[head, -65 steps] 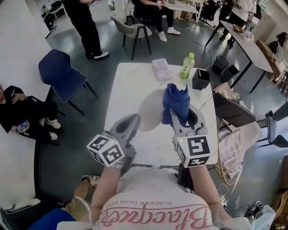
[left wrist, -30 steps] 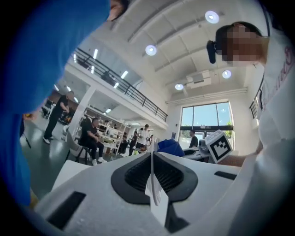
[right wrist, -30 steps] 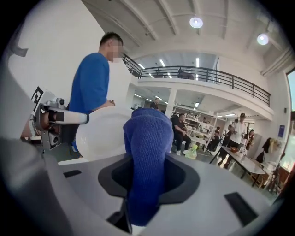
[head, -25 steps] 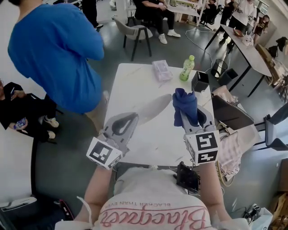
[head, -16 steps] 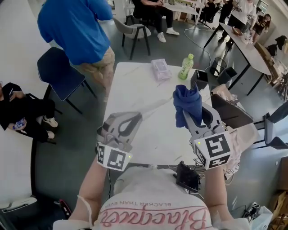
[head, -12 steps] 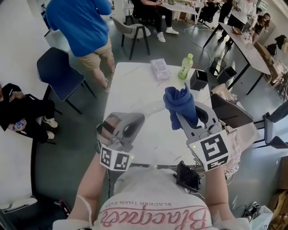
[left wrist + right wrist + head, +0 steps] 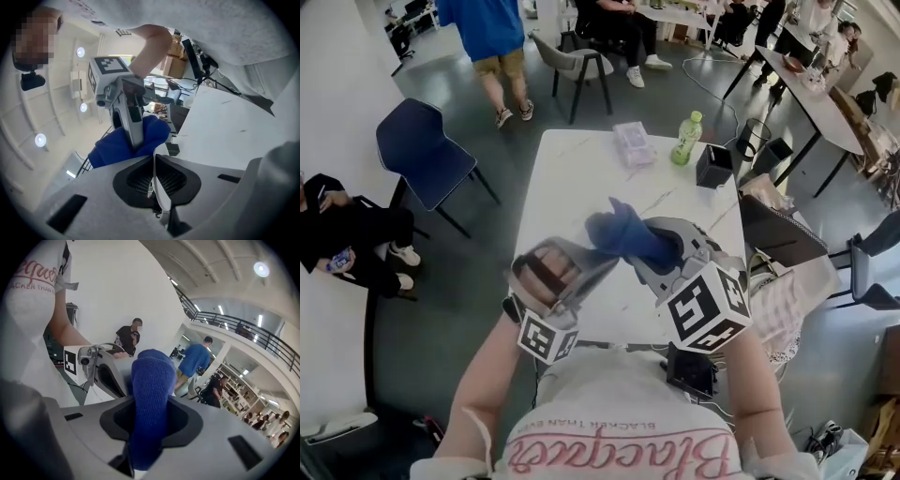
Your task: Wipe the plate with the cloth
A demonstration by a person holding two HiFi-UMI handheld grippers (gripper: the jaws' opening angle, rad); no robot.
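My left gripper [image 7: 592,269] is shut on the rim of a thin white plate [image 7: 160,165], which I see edge-on between its jaws in the left gripper view. In the head view the plate [image 7: 602,265] shows only as a pale sliver beside the cloth. A blue cloth [image 7: 626,236] is bunched in my right gripper [image 7: 645,246], which is shut on it. The cloth [image 7: 115,146] lies against the plate's left face, with the right gripper [image 7: 136,137] just behind it. From the right gripper view the cloth [image 7: 150,390] sticks up out of the jaws, and the left gripper [image 7: 104,371] is close behind.
Both grippers are held above the near part of the white table [image 7: 572,169]. At its far end stand a green bottle [image 7: 688,138], a black box [image 7: 716,165] and a pink packet [image 7: 636,143]. A blue chair [image 7: 427,150] stands at the left.
My right gripper has swung the cloth left and down against the plate. The left gripper has rolled and dropped a little. The person in blue has walked away to the back.
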